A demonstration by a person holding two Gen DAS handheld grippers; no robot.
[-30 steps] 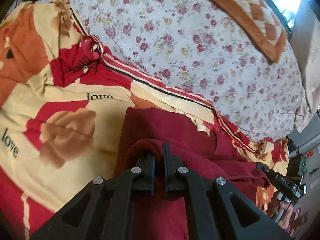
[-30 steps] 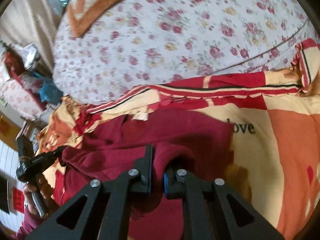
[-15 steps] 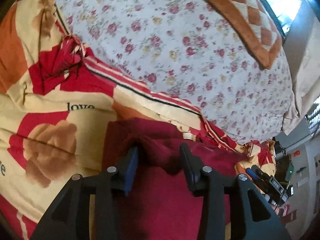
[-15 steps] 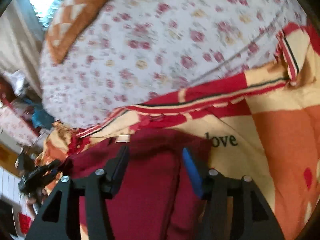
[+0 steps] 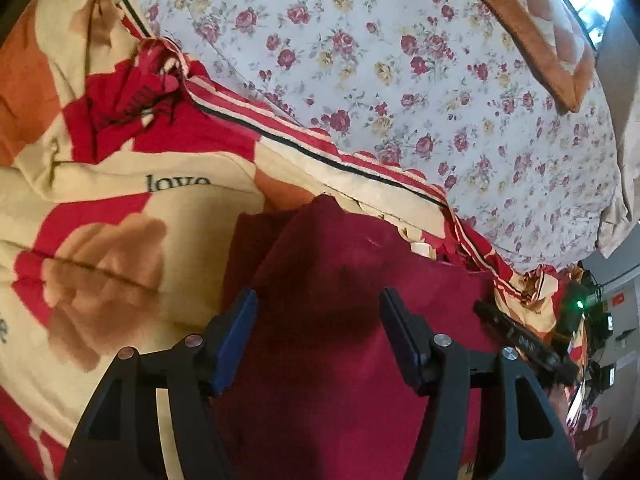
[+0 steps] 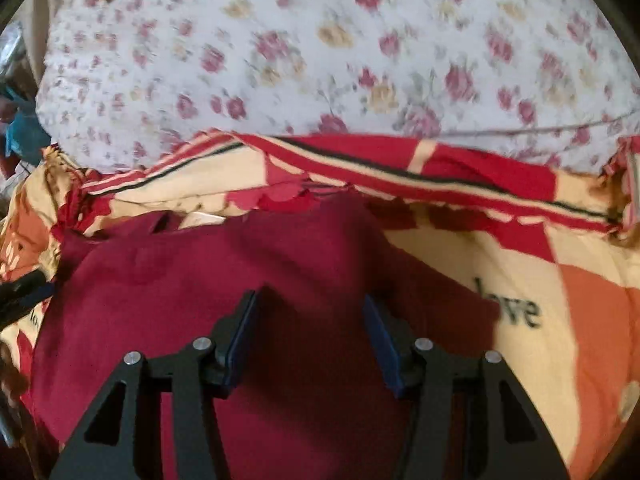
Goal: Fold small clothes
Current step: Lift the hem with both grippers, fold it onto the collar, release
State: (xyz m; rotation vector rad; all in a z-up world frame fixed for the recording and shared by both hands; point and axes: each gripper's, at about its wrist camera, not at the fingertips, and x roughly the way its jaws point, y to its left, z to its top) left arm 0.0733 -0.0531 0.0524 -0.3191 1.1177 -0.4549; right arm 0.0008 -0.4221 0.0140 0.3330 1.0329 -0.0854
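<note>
Both claws now released, left claw (image 5: 318, 330), right claw (image 6: 310, 330), maroon garment (image 5: 344, 380) seemingly flat.

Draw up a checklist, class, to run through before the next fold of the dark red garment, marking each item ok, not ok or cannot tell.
1. Left gripper released: ok, its jaws stand open above the dark red garment with no cloth pinched.
2. Right gripper released: ok, jaws apart, pads clear of the cloth.
3. Garment resting on the "love" blanket: ok.
4. Folded edges square: cannot tell, the near part is hidden behind the grippers.
5. Garment clear of the floral sheet: ok.
</note>
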